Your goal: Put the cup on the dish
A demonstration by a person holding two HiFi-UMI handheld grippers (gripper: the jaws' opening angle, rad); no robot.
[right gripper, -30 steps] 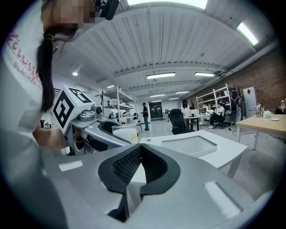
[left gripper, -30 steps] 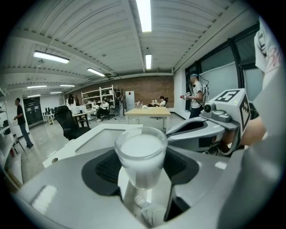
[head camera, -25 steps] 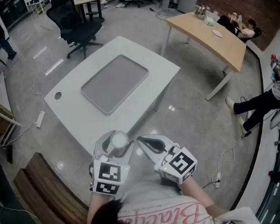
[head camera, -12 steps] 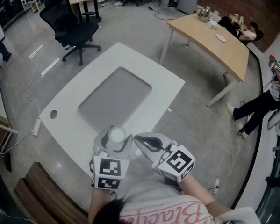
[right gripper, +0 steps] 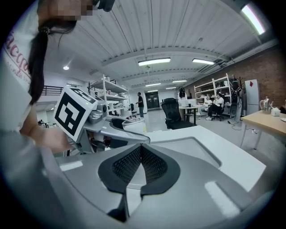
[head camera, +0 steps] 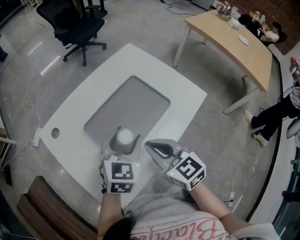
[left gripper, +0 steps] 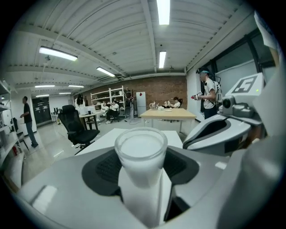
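Note:
My left gripper [head camera: 124, 142] is shut on a white cup [head camera: 125, 137], which stands upright between its jaws over the near edge of the white table [head camera: 183, 90]. In the left gripper view the cup [left gripper: 141, 172] fills the middle, clamped between the dark pads. The grey dish, a shallow rectangular tray [head camera: 134, 107], lies in the middle of the table just beyond the cup. My right gripper [head camera: 158, 149] is shut with nothing between its pads [right gripper: 152, 166] and sits beside the left one at the table's near edge.
A black office chair [head camera: 69, 23] stands beyond the table's far left side. A wooden table [head camera: 236, 42] with small items is at the back right. A wooden bench [head camera: 55, 217] lies at my lower left. A cable [head camera: 30, 93] runs along the floor on the left. People sit at the right.
Both grippers have come forward over the table's near edge. The cup, still held, now sits at the tray's near border instead of short of the table.

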